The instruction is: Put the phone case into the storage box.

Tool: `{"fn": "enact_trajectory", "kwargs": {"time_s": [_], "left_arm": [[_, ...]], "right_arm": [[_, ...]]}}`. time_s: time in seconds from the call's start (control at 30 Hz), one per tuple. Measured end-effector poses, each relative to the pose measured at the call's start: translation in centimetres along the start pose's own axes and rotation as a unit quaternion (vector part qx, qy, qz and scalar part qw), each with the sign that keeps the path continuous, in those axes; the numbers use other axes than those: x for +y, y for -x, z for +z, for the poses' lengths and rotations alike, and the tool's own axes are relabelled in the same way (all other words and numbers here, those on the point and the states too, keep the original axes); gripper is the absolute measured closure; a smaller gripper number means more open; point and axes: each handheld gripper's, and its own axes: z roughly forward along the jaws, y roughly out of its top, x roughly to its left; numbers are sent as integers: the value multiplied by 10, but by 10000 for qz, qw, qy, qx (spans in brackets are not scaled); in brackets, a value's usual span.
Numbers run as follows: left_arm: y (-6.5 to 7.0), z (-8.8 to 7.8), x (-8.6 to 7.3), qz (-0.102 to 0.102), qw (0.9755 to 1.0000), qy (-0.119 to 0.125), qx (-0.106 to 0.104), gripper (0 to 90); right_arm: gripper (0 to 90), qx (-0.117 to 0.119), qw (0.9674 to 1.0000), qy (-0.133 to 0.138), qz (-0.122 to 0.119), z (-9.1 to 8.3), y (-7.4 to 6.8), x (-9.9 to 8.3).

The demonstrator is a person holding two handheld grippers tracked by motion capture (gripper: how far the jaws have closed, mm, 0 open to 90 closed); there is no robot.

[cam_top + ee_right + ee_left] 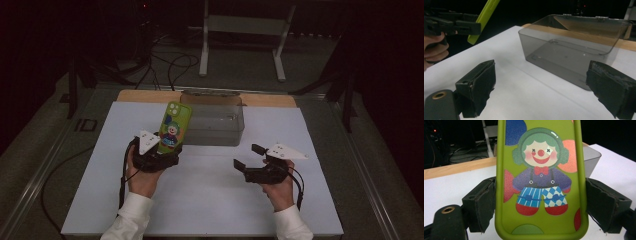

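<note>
Left gripper (167,150): jaws pinch the green phone case (175,126) by its long edges, upright above the white table (210,200).
Right gripper (247,157): jaws spread, empty.
Grey clear box (215,122): just behind the case.

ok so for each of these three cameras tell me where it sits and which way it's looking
High view: above the person's side, looking forward and down at the table; both hands and white sleeves show.
Left gripper view: on the left hand-held gripper, looking along its jaws at the green clown phone case clamped between them.
Right gripper view: on the right hand-held gripper, jaws open, facing the clear grey box.
Shared: all three show the case and the box.
</note>
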Motion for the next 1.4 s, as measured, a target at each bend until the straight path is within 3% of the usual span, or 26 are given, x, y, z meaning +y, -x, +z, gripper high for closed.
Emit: {"fn": "enact_trajectory", "kwargs": {"time_s": [0.33, 0.63, 1.1, 1.3, 1.4], "left_arm": [[11, 4, 1, 18, 9999, 126, 24, 162], [20, 7, 2, 110, 9998, 161, -11, 162], [37, 5, 2, 89, 9992, 332, -198, 162], [47, 3, 0, 65, 9988, 402, -277, 161], [51, 3, -1, 52, 9986, 423, -319, 161]], "right_arm": [[93, 331, 9994, 37, 96, 16, -6, 9], [93, 487, 9985, -48, 225, 29, -12, 24], [101, 768, 9961, 42, 436, 54, -27, 38], [141, 862, 9948, 99, 527, 58, -31, 41], [261, 1058, 9913, 149, 764, 64, -37, 44]]}}
